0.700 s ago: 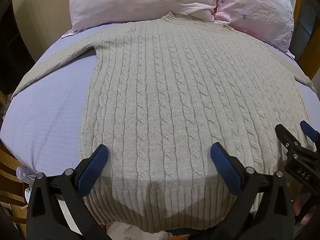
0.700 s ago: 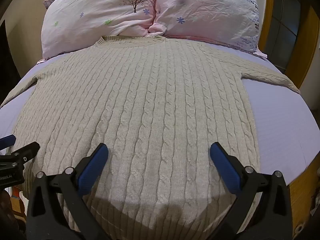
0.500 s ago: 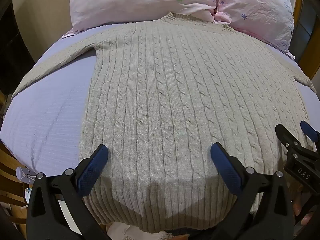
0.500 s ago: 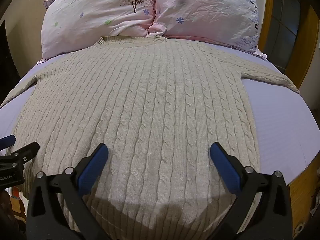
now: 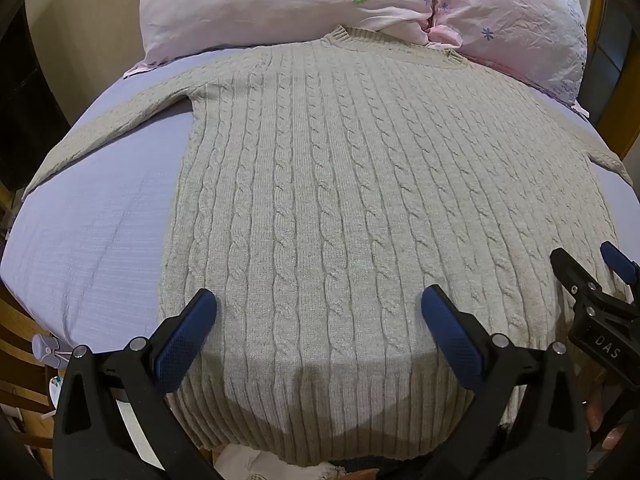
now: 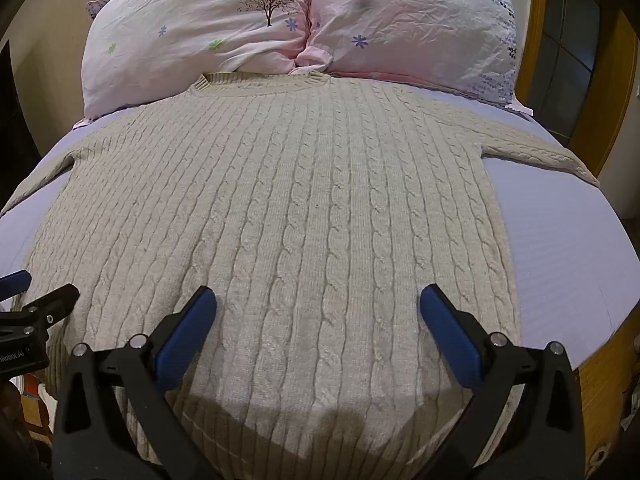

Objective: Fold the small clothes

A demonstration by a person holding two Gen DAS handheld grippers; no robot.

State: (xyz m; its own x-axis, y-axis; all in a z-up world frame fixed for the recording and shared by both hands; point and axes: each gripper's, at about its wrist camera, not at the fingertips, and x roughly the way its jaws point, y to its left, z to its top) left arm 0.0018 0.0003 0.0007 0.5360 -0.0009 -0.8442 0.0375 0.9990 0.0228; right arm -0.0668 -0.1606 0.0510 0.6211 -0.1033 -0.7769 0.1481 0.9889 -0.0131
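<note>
Sweater [image 5: 360,200], a beige cable-knit, lies flat and face up on a bed [image 5: 92,240] with a lilac sheet, spread out ahead of both claws. Its ribbed hem is nearest the claws and its collar is at the far end, touching two pink pillows [image 5: 280,0] printed with small flowers and a tree. One sleeve [image 5: 112,124] stretches out to the left across the sheet, and the other sleeve [image 6: 540,156] reaches toward the right edge of the bed.

Left claw [image 5: 319,312] hangs over the lower part of the sweater, toward its left side, with its blue-padded fingers [image 5: 186,340] spread wide and nothing between them. Right claw [image 6: 318,312] hangs over the lower right part of the sweater in the same way, fingers wide apart and holding nothing. Whether the tips touch the knit cannot be told. Each claw appears at the edge of the other's view, the two side by side near the hem.

A wooden frame [image 6: 616,92] stands beyond the right side of the bed.
</note>
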